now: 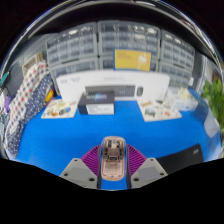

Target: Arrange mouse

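A pale beige mouse with a see-through shell sits between my gripper's two fingers, its nose pointing away from me. Both purple pads press on its sides, so the fingers are shut on it. It is held just over the blue table top. The mouse's underside and tail end are hidden by the fingers.
A white stand with a dark keyboard-like bar is beyond the fingers at the table's middle. Flat white trays with small items lie to its left and right. Shelving with grey bins lines the back. A green plant stands at the right.
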A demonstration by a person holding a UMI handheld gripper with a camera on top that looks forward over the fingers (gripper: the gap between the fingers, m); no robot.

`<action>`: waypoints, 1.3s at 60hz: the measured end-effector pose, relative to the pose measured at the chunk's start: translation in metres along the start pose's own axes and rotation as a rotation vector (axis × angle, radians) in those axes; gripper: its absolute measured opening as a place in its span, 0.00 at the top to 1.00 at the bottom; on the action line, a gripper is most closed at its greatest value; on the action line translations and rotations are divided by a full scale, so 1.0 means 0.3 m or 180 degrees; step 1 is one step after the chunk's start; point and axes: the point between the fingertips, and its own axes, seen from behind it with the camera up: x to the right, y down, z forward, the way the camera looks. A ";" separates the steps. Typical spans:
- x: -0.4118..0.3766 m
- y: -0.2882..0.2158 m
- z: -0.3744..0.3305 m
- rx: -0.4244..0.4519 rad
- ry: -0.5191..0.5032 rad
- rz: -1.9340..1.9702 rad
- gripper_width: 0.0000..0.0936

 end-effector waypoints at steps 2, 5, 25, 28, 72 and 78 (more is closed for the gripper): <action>0.009 -0.070 -0.044 0.0098 -0.0015 -0.0066 0.64; 0.039 -0.180 -0.115 0.0276 0.0046 -0.0170 0.64; 0.436 -0.477 -0.519 0.0894 0.0360 -0.0405 0.64; 0.522 -0.451 -0.537 0.0885 0.0390 -0.0426 0.64; 0.840 0.323 -0.161 -0.0188 0.0137 -0.0122 0.58; 0.841 0.319 -0.161 -0.0176 0.0110 -0.0113 0.53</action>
